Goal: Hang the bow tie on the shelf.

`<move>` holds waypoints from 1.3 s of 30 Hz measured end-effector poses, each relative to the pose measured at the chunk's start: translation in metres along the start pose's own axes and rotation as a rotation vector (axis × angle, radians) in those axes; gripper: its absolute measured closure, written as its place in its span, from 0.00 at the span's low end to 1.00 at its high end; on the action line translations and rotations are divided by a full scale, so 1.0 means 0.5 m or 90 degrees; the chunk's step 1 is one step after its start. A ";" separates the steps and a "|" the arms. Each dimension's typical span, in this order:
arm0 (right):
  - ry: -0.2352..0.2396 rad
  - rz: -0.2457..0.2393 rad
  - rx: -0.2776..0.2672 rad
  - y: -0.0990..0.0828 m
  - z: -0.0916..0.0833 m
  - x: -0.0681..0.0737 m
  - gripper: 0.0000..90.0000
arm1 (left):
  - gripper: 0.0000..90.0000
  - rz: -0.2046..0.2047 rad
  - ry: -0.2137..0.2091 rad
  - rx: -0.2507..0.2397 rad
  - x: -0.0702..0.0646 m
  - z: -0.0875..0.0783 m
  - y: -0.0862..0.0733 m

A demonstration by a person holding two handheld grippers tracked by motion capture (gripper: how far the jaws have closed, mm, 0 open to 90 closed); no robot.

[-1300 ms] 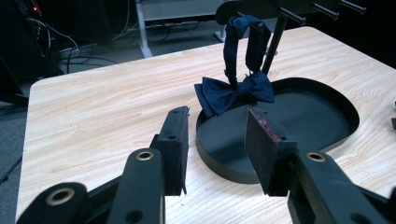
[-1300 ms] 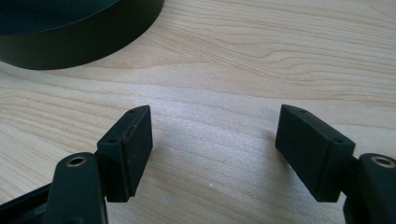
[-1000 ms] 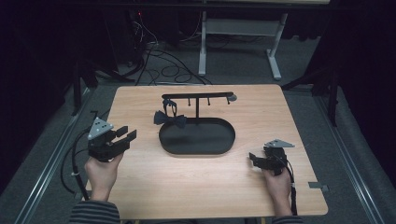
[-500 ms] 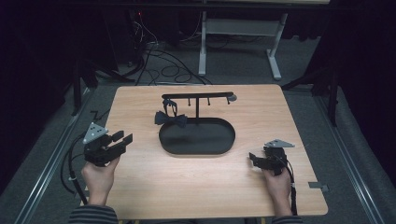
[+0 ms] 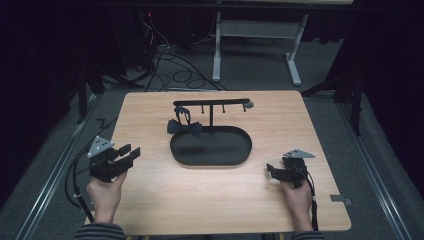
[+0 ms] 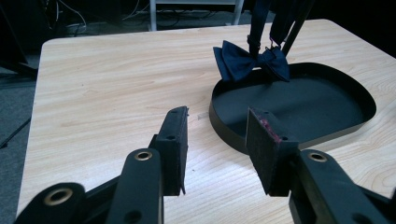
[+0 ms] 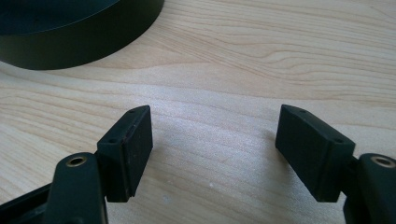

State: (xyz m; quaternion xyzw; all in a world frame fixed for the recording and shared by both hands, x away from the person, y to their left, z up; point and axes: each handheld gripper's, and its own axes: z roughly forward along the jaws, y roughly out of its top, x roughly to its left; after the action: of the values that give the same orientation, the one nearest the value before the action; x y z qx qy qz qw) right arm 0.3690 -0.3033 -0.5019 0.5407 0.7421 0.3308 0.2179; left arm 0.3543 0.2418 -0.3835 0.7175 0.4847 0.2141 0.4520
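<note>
A dark blue bow tie hangs by its strap from the left end of a black T-shaped rack, resting over the rim of the black oval tray at the rack's foot. My left gripper hovers at the table's left edge, open and empty, pointing toward the tray and tie. Low over the wood at the front right, my right gripper stands open with nothing between its jaws, the tray's wall just ahead of it.
The wooden table has bare room in front of the tray and on both sides. Cables and a white desk frame lie on the dark floor behind. A metal rail runs along the left side.
My left gripper has drifted slightly toward the front and left, off the table's edge. The right gripper has stayed put.
</note>
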 end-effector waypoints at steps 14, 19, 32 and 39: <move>0.000 -0.002 0.000 0.000 0.000 0.000 0.32 | 0.66 -0.024 -0.009 0.013 0.008 0.012 -0.026; -0.001 -0.003 0.000 0.000 0.000 0.000 0.32 | 0.66 -0.030 -0.011 0.018 0.010 0.014 -0.036; -0.002 -0.004 0.000 0.000 0.000 0.001 0.32 | 0.65 -0.048 -0.014 0.037 0.013 0.029 -0.065; -0.002 -0.003 0.000 0.000 0.000 0.001 0.32 | 0.64 -0.053 -0.020 0.043 0.011 0.037 -0.076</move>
State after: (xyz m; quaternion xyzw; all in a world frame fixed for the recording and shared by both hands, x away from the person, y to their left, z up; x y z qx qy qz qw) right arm 0.3690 -0.3030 -0.5020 0.5391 0.7433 0.3295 0.2197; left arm 0.3513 0.2433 -0.4259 0.7147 0.5142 0.1676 0.4435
